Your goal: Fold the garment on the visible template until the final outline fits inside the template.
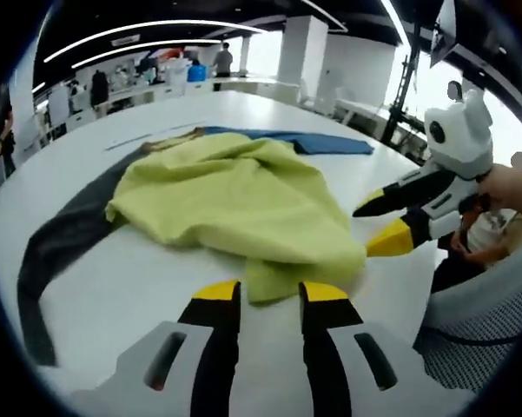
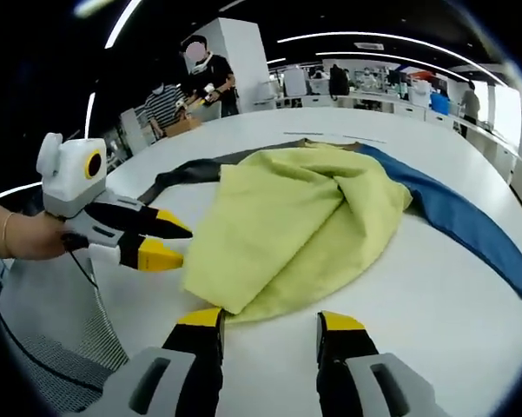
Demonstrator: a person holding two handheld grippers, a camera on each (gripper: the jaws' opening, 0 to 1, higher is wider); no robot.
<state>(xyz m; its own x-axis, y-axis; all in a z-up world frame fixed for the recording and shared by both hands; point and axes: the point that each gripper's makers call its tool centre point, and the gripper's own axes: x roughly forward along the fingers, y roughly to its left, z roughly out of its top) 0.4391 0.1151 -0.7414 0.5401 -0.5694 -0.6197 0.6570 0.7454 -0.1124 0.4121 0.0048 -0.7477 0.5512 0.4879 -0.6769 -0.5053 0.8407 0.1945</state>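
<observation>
Here, crumpled yellow-green garment [image 1: 243, 195] on white table [image 1: 113, 278] — no legible writing, both claws open.

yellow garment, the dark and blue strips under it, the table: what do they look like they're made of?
Yellow garment: soft matte knit or fleece-like cloth, judging by its rounded folds and lack of shine.
Blue strip and dark strip: thin flat matte sheet, possibly fabric or felt; they lie flush on the surface.
Table: hard, smooth white top with a slight sheen, likely laminate.

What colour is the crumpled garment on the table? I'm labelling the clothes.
Yellow-green garment, plain with no pattern; clearest in the right gripper view.
</observation>
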